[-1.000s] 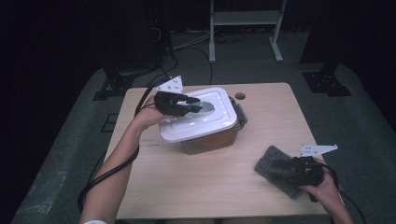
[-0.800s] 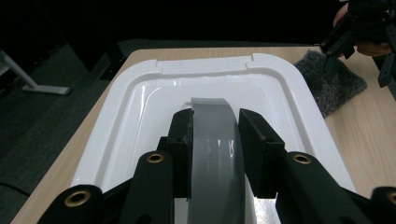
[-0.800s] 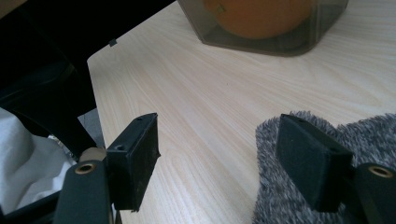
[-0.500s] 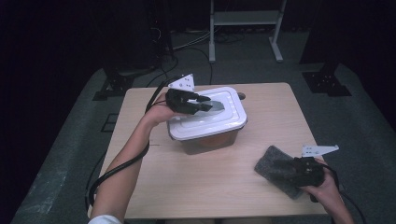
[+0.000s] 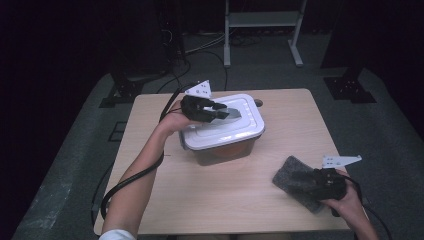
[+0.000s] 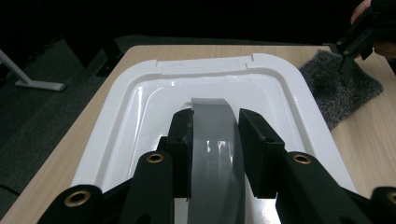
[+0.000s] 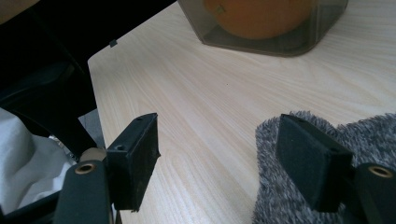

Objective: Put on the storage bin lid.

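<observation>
Left gripper [image 5: 220,111] is clenched on the grey handle [image 6: 212,140] at the middle of the white lid [image 5: 220,132]; in the left gripper view both pads press the handle's sides. The lid lies flat over the clear box [image 5: 227,152], which stands near the middle of the table [image 5: 280,107], toward its far edge. An orange thing [image 7: 257,11] shows through the box wall; what it is I cannot tell. Whether the lid is seated all round or only resting on the rim, the pictures do not settle: the rim line looks even in the high view. Right gripper [image 5: 312,181] sits at the near right corner with jaws apart and nothing pinched; in the right gripper view one pad [image 7: 310,158] lies over the grey cloth [image 5: 300,180], the other over bare wood. Judgement: the work in hand is the lid. The grasp on the handle is made; lifting it off or pressing it home is left. The cloth is untouched by any grip, so any wiping is not yet begun.
</observation>
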Available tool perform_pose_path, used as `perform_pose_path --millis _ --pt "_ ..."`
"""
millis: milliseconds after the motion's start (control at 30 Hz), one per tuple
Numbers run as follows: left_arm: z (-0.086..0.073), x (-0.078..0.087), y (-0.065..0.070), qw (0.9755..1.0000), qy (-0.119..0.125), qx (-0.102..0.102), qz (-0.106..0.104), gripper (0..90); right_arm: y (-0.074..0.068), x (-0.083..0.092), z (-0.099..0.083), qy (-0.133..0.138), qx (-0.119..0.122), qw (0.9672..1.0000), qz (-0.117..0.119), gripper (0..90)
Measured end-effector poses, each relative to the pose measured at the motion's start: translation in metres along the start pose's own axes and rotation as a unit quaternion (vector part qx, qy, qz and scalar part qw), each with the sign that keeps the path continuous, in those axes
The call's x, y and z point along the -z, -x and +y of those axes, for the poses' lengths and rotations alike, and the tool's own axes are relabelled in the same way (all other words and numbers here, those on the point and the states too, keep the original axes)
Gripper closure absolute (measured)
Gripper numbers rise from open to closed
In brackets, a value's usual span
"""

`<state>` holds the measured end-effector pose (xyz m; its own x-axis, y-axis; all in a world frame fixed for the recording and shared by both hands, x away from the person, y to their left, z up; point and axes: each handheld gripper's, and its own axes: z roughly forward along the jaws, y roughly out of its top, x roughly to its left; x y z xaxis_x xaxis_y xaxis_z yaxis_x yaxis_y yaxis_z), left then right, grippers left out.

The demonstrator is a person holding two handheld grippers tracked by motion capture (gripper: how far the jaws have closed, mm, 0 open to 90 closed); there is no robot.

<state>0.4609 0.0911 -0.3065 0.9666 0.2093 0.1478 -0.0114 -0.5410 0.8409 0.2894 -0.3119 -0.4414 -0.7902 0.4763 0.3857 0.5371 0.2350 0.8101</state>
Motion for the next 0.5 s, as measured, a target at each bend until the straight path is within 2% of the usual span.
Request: perform_pose_path --millis 133,333,500 --pt "-0.003 -0.004 -0.002 1.0000 0.000 0.009 0.003 66.7 0.000 0.000 0.000 0.000 -0.001 1.0000 0.001 28.9" --pt "-0.006 -0.010 -0.002 0.9999 -0.013 0.004 0.003 66.7 0.000 0.000 0.000 0.000 0.000 1.0000 0.001 28.9" --pt "-0.008 -0.012 -0.003 0.9999 -0.014 0.006 0.007 66.7 -0.001 0.000 0.000 -0.001 0.001 1.0000 0.002 28.9"
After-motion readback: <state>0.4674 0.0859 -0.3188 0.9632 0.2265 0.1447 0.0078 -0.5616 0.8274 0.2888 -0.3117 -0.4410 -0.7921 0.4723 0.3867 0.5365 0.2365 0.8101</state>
